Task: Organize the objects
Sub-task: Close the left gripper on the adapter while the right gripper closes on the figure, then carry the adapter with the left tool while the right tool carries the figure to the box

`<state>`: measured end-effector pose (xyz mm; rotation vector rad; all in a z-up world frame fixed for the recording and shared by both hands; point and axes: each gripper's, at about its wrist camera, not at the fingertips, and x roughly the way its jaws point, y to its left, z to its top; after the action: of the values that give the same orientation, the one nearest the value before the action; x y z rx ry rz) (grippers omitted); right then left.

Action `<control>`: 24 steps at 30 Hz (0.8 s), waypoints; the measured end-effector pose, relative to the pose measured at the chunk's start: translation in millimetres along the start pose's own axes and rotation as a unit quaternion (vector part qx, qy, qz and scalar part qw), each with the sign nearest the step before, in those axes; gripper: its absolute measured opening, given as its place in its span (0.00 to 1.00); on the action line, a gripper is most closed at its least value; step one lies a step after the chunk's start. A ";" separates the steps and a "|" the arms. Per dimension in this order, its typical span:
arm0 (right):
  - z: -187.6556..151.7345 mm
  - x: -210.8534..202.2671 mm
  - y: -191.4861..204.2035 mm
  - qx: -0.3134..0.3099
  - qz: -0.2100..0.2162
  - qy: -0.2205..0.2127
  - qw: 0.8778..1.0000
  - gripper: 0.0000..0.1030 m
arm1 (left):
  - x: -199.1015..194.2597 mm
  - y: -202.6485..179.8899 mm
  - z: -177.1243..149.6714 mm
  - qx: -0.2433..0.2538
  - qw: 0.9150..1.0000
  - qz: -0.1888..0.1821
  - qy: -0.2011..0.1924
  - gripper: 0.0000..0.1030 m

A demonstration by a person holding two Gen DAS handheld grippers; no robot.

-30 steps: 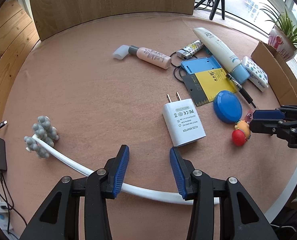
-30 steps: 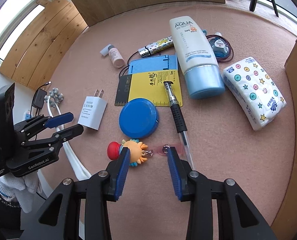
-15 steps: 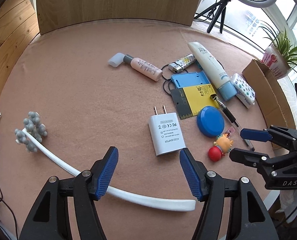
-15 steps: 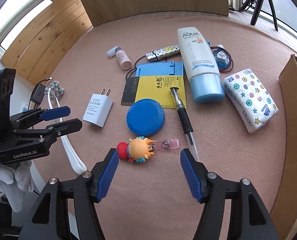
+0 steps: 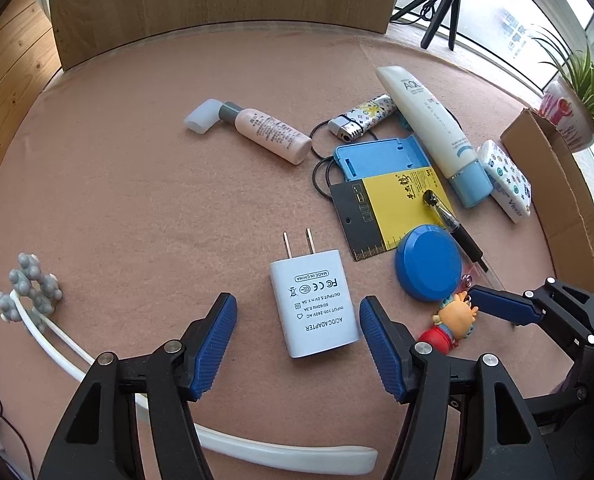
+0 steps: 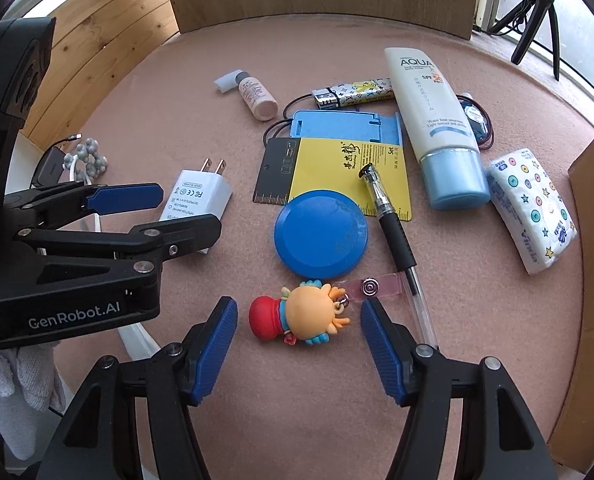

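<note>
A white AC adapter (image 5: 313, 304) lies flat on the pink mat. It sits between the fingers of my left gripper (image 5: 298, 308), which is open and not pressing on it. A small doll keychain (image 6: 301, 316) with a red hat and a pink strap lies between the fingers of my right gripper (image 6: 299, 308), also open with gaps on both sides. In the right wrist view the left gripper (image 6: 185, 210) hovers over the adapter (image 6: 199, 196). In the left wrist view the doll (image 5: 453, 320) lies to the adapter's right.
Behind the doll lie a blue round lid (image 6: 321, 236), a pen (image 6: 393, 224), a yellow ruler card (image 6: 337, 168), a sunscreen tube (image 6: 433, 108), a tissue pack (image 6: 533, 208), a lighter (image 6: 353, 92) and a pink bottle (image 6: 255, 96). A cardboard box (image 6: 593, 240) stands right; a white massager stick (image 5: 37, 292) lies left.
Both grippers' jaws have widened. The left gripper shifted right from the massager stick until its fingers stand either side of the adapter. The right gripper shifted so the doll lies between its fingers.
</note>
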<state>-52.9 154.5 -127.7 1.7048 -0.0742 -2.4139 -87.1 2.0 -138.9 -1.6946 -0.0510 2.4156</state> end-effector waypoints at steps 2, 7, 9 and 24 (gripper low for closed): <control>-2.5 -0.1 1.4 -0.013 -0.015 -0.001 1.000 0.52 | 2.4 -1.1 0.4 0.000 1.000 0.005 -0.002 0.62; -3.5 -1.7 -3.5 -0.013 -0.006 -0.007 1.000 0.45 | 2.5 1.7 3.7 -0.011 1.000 0.011 -0.009 0.45; -4.6 -3.0 -5.9 -0.010 0.000 -0.010 1.000 0.44 | 2.0 4.4 3.4 -0.016 1.000 0.012 -0.013 0.38; -7.3 -72.9 -31.3 0.023 0.052 -0.078 0.995 0.44 | -37.3 14.6 -8.9 -0.054 0.997 -0.016 -0.049 0.38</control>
<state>-26.3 198.7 -67.0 1.4865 -0.2370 -2.4810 -68.5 -19.5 -109.4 -1.6034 -0.2251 2.5116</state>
